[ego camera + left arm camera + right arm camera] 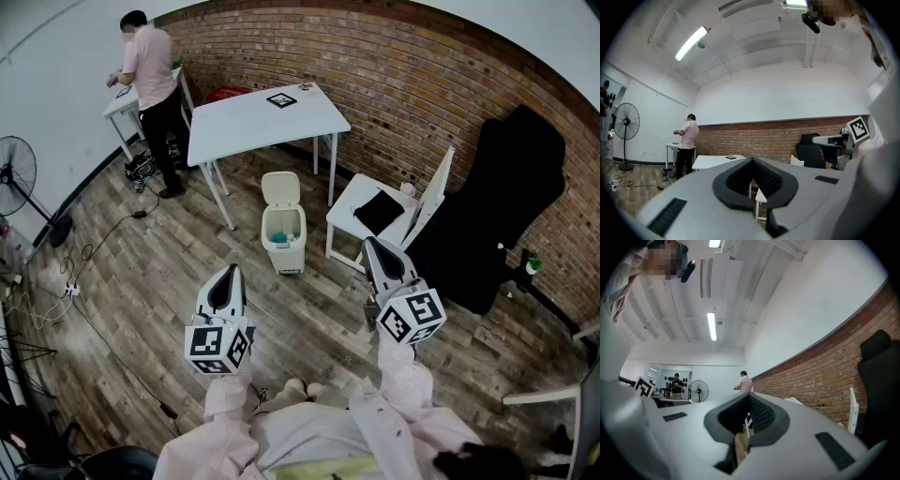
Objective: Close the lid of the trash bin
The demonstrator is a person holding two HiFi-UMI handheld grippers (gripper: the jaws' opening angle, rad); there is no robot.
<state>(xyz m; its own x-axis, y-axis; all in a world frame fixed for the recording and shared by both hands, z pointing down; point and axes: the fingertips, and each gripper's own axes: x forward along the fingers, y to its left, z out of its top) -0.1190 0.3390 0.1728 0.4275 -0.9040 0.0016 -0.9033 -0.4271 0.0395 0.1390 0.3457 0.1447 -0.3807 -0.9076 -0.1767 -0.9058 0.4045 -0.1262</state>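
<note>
Low in the frame, the left gripper (228, 274) and right gripper (375, 246) are held out over the wood floor (141, 281), each with jaws pressed together on nothing. Beyond them, at centre, the trash bin (283, 246) stands with its lid (281, 188) raised upright, in front of a white table (267, 117). A person (150, 75) stands at upper left.

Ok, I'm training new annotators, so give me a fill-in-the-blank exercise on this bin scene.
1. The lid of the trash bin stands ____.
2. The trash bin sits on a ____ floor.
3. The left claw and the right claw are both ____, holding nothing.
4. The wall behind the white table is ____.
Missing: open; wooden; shut; brick.
</note>
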